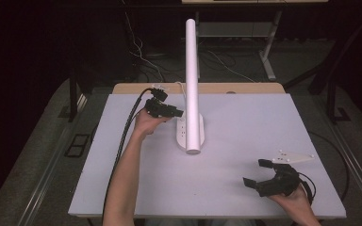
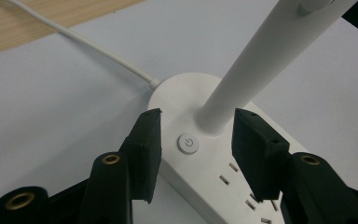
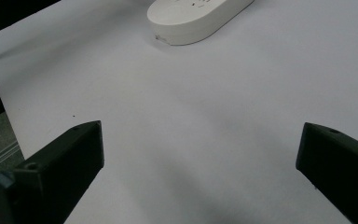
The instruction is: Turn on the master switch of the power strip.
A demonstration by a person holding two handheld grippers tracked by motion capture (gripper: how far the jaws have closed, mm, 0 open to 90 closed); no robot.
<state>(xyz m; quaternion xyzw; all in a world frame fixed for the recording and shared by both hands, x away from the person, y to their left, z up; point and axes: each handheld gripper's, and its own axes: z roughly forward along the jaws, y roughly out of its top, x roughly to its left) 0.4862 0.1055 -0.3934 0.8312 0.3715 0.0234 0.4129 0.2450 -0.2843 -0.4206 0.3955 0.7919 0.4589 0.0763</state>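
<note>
Lamp base (image 2: 200, 154) between left hand-held gripper (image 2: 196, 140) jaws, spread

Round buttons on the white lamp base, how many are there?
1. The round power button sits on the lamp base, beside the stem, between the left gripper's open jaws. Others may be hidden.

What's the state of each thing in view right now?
White desk lamp with oval socket base: upright on the table, no light visible.
Round power button: untouched, between the jaws.
White cord: attached to the base.
Left claw: open, straddling the base.
Right claw: open, holding nothing, away from the lamp.
</note>
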